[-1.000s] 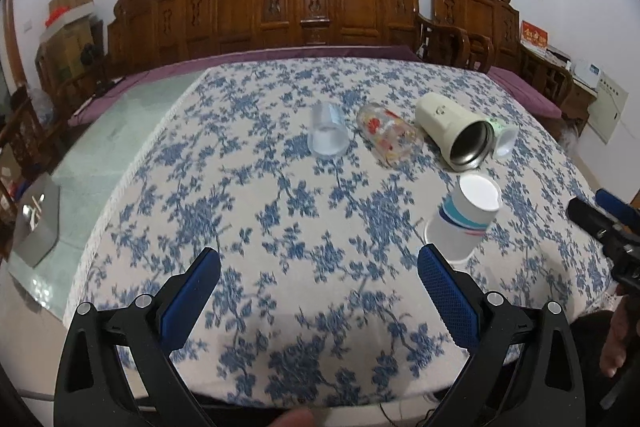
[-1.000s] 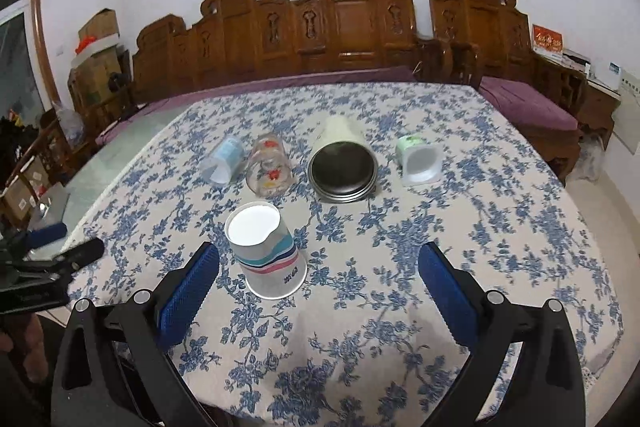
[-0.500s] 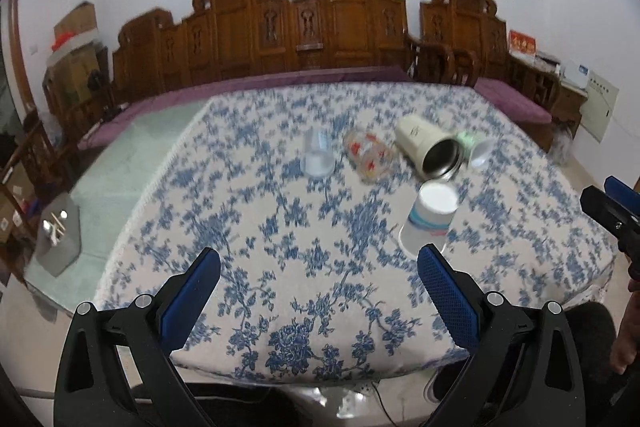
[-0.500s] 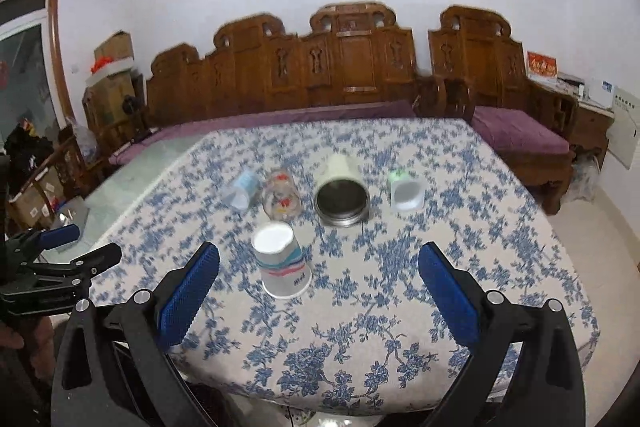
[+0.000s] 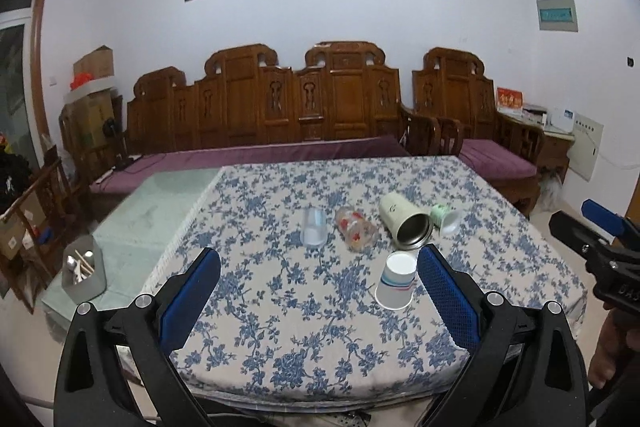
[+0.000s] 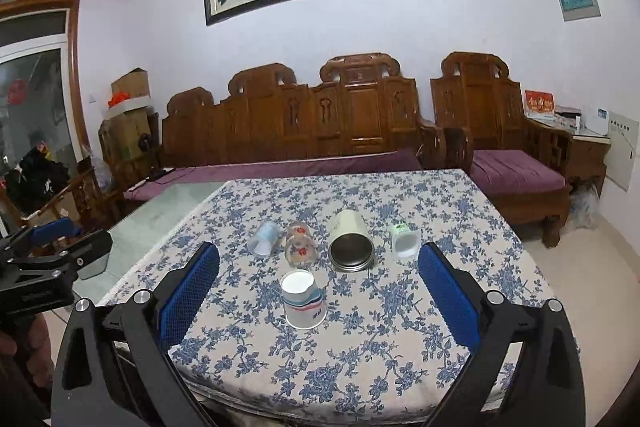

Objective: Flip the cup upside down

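Fingers (image 5: 448,297) apart over floral tablecloth (image 5: 280,307), seemingly untouched.

The paper cup (image 6: 303,301) stands inverted on the table (image 6: 460,227), before four cups lying in a row.

Black tongs (image 5: 318,293) — blue textured pads (image 5: 448,297), silver screws, bare skin.

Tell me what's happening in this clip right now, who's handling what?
Nobody is handling anything at this moment. A person holds the left gripper and the right gripper back from the table, both open and empty. The paper cup stands upside down on the floral cloth, nearest the camera. Behind it, a clear plastic cup, a patterned glass, a steel-lined tumbler and a small green cup lie on their sides in a row.
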Tool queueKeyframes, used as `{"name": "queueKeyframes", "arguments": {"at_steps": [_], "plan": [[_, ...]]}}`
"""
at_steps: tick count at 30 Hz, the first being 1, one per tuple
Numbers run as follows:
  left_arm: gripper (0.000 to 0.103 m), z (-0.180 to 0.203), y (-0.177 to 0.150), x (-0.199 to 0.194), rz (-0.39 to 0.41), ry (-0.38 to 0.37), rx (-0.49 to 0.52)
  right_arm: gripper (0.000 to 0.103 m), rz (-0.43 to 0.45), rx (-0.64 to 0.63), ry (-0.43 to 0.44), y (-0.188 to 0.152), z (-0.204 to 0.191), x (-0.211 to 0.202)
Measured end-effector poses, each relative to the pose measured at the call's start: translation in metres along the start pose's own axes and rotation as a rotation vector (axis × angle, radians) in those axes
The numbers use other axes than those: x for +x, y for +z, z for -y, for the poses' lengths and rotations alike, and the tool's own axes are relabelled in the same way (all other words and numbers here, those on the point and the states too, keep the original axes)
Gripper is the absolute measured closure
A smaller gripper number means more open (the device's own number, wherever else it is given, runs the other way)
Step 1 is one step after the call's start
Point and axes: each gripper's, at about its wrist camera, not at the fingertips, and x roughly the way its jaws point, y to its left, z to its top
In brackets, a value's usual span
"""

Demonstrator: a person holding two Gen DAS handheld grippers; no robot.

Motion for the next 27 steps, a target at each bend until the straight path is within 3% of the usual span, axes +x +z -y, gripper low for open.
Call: {"name": "queueKeyframes", "arguments": {"at_steps": [27], "plan": [[0.008,0.001,0.001,-0.016,0.031,0.003,-0.008,0.003,0.016,-0.010,-0.006,0.004,-0.006,-0.006]]}}
